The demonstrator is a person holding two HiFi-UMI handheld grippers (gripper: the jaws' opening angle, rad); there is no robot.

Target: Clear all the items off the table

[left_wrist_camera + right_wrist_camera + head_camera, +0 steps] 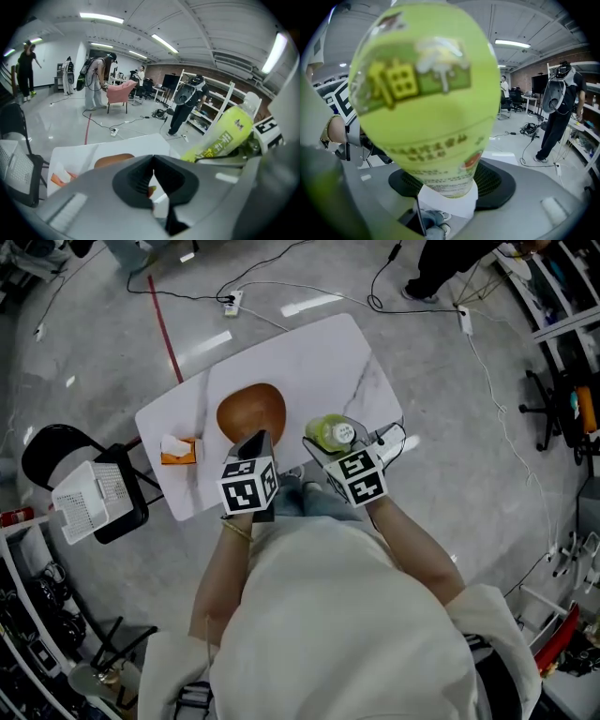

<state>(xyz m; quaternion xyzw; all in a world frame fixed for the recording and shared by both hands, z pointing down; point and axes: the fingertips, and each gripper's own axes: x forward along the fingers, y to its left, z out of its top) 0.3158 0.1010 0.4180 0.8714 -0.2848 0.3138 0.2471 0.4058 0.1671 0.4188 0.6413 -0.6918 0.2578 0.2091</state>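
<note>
We hold the green bottle point(426, 93) clamped across its body in the right gripper point(330, 439), clear above the near edge of the table point(319, 352), presumably to carry it off. Our left gripper point(255, 442) hangs beside it, jaws pressed together on nothing, free for the brown bowl point(251, 412) or the orange box point(178, 450) by the left edge. The bottle's label carries green characters too blurred to read.

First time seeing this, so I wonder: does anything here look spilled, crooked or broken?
Nothing spilled or broken. The only oddity is the green bottle, held slanted rather than upright in the right gripper. The brown bowl and orange packet sit flat on the table.
</note>
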